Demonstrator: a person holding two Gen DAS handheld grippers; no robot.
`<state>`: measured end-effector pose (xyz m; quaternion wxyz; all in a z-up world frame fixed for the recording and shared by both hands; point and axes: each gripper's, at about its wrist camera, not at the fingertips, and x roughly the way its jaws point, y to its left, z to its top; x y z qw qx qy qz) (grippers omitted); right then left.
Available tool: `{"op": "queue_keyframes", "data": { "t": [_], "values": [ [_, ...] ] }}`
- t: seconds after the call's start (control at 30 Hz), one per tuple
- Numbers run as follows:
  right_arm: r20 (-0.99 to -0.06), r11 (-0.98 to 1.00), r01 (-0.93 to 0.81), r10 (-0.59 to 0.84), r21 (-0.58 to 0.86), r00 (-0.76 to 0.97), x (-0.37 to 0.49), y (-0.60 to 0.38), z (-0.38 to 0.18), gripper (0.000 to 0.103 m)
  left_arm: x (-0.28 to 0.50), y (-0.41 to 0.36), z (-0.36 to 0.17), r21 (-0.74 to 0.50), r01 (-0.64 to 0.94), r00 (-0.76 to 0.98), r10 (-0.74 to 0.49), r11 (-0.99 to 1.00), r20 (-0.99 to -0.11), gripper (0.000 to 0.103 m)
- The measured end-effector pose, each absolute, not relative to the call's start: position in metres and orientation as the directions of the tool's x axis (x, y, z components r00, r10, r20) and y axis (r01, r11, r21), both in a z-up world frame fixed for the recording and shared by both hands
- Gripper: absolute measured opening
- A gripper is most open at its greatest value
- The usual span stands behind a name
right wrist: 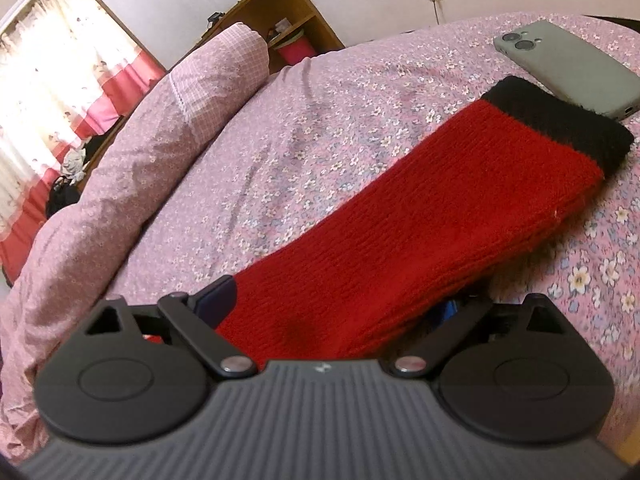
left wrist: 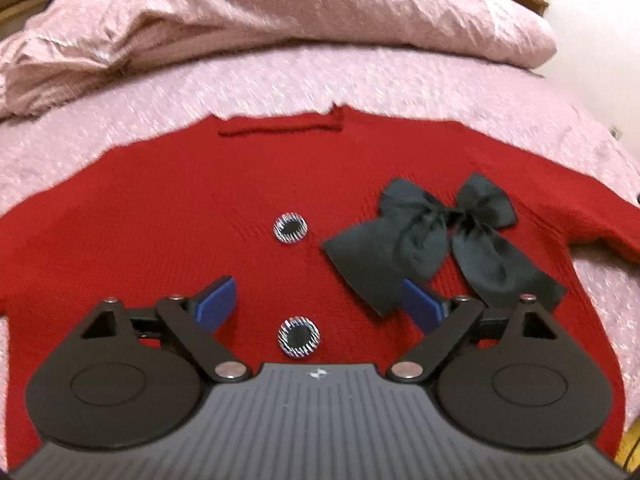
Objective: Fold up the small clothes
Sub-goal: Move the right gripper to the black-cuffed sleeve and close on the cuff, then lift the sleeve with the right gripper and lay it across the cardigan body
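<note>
Here I am over the bed, and the red knit cardigan lies spread flat on the flowered sheet, front side up. My left gripper hangs above its middle, jaws spread wide with nothing between them but open air over the lower button. A second button sits farther up, and a black ribbon bow is pinned on the chest, its tail lying just by my right-hand finger.

Over on the other side, my right gripper is wide too, and the sleeve runs straight out between its fingers toward the black cuff. I can't tell if the pads are touching the wool yet; one finger is hidden under it. A phone rests right at the cuff end, so mind that.

This thing looks soft, thick and light. I reckon it'll flop and sag, not slide, and the knit should give the pads plenty of bite. Best hold, I'd say: pinch the sleeve through both layers near the shoulder, and take the body at an edge or hem, well clear of bow and buttons.
</note>
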<state>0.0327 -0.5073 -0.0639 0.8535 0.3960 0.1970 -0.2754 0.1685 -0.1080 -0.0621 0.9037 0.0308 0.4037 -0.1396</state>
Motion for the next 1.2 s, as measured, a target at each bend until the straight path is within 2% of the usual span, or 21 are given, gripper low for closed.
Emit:
{"op": "queue_keyframes", "data": {
  "t": [0.13,0.17,0.2,0.33,0.4,0.5,0.67,0.97,1.2],
  "values": [
    [-0.554,0.533,0.638,-0.334,0.556,0.762,0.037,-0.515,-0.062,0.095,0.168,-0.112,-0.075,-0.048,0.265,0.617,-0.208,0.963,-0.759,0.091],
    [-0.554,0.534,0.645,-0.347,0.546,0.757,0.038,-0.516,-0.061,0.092,0.167,-0.115,-0.076,-0.030,0.271,0.621,-0.199,0.962,-0.758,0.091],
    [-0.552,0.533,0.657,-0.369,0.534,0.748,0.039,-0.516,-0.059,0.081,0.166,-0.116,-0.076,-0.022,0.273,0.623,-0.194,0.962,-0.758,0.091],
    [-0.491,0.511,0.658,-0.439,0.553,0.753,0.029,-0.514,-0.049,0.059,0.164,-0.113,-0.076,-0.036,0.258,0.622,-0.195,0.965,-0.758,0.091],
    [-0.460,0.542,0.637,-0.440,0.548,0.771,0.027,-0.511,-0.042,0.036,0.164,-0.114,-0.076,-0.034,0.247,0.625,-0.186,0.968,-0.758,0.091],
    [-0.443,0.597,0.605,-0.414,0.527,0.795,0.030,-0.508,-0.031,0.020,0.163,-0.115,-0.075,-0.024,0.244,0.628,-0.176,0.970,-0.758,0.092],
    [-0.389,0.696,0.511,-0.345,0.504,0.854,0.037,-0.489,-0.010,0.015,0.160,-0.113,-0.070,-0.041,0.236,0.620,-0.183,0.971,-0.763,0.092],
    [-0.280,0.817,0.284,-0.157,0.502,0.947,0.057,-0.422,0.036,0.015,0.156,-0.097,-0.060,-0.052,0.203,0.632,-0.172,0.978,-0.755,0.092],
    [-0.245,0.835,0.157,-0.027,0.527,0.969,0.081,-0.377,0.054,0.015,0.154,-0.083,-0.057,-0.036,0.186,0.639,-0.148,0.982,-0.755,0.092]
  ]
}}
